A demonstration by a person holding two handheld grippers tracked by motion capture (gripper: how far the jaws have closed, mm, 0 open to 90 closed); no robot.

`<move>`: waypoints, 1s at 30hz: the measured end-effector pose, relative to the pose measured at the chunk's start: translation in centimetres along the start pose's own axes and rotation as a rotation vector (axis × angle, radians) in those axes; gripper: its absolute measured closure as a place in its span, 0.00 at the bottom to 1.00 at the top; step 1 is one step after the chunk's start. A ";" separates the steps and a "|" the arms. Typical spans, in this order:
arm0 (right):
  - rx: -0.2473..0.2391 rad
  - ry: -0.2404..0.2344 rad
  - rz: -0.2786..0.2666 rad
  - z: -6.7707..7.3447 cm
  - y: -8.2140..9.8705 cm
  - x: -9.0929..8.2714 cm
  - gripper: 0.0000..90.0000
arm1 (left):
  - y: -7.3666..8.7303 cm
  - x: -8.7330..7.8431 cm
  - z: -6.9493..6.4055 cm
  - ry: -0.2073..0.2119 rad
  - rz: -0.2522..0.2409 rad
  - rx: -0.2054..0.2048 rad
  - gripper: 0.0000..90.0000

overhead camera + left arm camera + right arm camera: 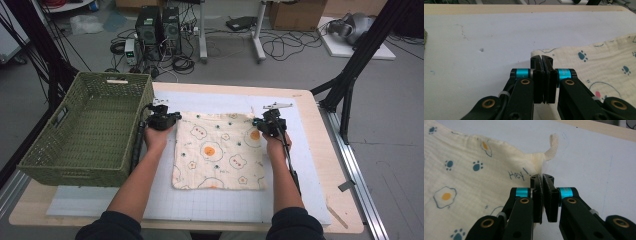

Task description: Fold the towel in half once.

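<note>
- Lying flat on the white mat point(215, 210), your cloth point(218, 152) sits mid-table, printed with fried eggs and paw marks.
- Your left gripper point(161, 120) sits at the cloth's far left corner; its own view shows the jaws pressed together on that corner's edge.
- Your right gripper point(270, 124) sits at the far right corner, jaws drawn narrow on the hem just below the tape loop point(552, 147).
- Both grippers hold the far edge, one at each end, well apart.
- The green basket point(50, 150) stands left of the cloth, beside your left hand point(157, 137).
</note>
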State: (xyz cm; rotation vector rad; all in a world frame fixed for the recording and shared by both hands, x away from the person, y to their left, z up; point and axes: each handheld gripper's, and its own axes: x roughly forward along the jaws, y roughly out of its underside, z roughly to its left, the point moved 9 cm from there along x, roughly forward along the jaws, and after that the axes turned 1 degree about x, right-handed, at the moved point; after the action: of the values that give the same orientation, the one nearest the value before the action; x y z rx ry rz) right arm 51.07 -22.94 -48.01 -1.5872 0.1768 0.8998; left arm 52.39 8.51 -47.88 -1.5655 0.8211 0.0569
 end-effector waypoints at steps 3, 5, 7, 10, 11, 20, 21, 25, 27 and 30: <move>-0.002 -0.012 -0.014 0.4 -0.2 -0.4 0.96 | -0.4 -0.6 -0.2 0.007 -0.009 0.015 0.98; -0.017 -0.023 -0.017 0.7 -0.3 -0.7 0.96 | -0.7 -1.1 -0.3 0.010 -0.018 0.021 0.98; -0.020 -0.027 -0.020 0.8 -0.3 -1.0 0.96 | -1.0 -1.7 -0.5 0.018 -0.024 0.035 0.98; -0.020 -0.034 -0.030 0.9 -0.4 -1.5 0.96 | -1.4 -2.4 -1.0 0.023 -0.029 0.062 0.98; -0.022 -0.036 -0.035 0.9 -0.4 -1.7 0.96 | -1.5 -2.7 -1.1 0.025 -0.032 0.066 0.98; -0.052 -0.050 -0.075 1.1 -0.9 -4.1 0.97 | -2.3 -4.5 -3.0 0.056 -0.056 0.124 0.98; -0.053 -0.052 -0.078 1.1 -0.8 -4.4 0.96 | -2.4 -4.8 -3.2 0.058 -0.074 0.129 0.98; -0.041 -0.075 -0.103 1.1 -0.4 -5.5 0.96 | -1.8 -5.7 -3.7 0.067 -0.085 0.134 0.98; -0.048 -0.081 -0.113 1.2 -0.1 -6.1 0.96 | -1.5 -6.2 -3.9 0.076 -0.089 0.132 0.98; -0.060 -0.090 -0.121 1.7 0.4 -6.8 0.96 | -1.0 -6.9 -4.4 0.095 -0.100 0.140 0.98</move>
State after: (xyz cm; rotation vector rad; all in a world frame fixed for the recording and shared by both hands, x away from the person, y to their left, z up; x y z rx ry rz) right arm 45.40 -24.07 -43.96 -1.5916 -0.0100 0.8874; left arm 45.90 7.71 -42.77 -1.4833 0.8020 -0.1459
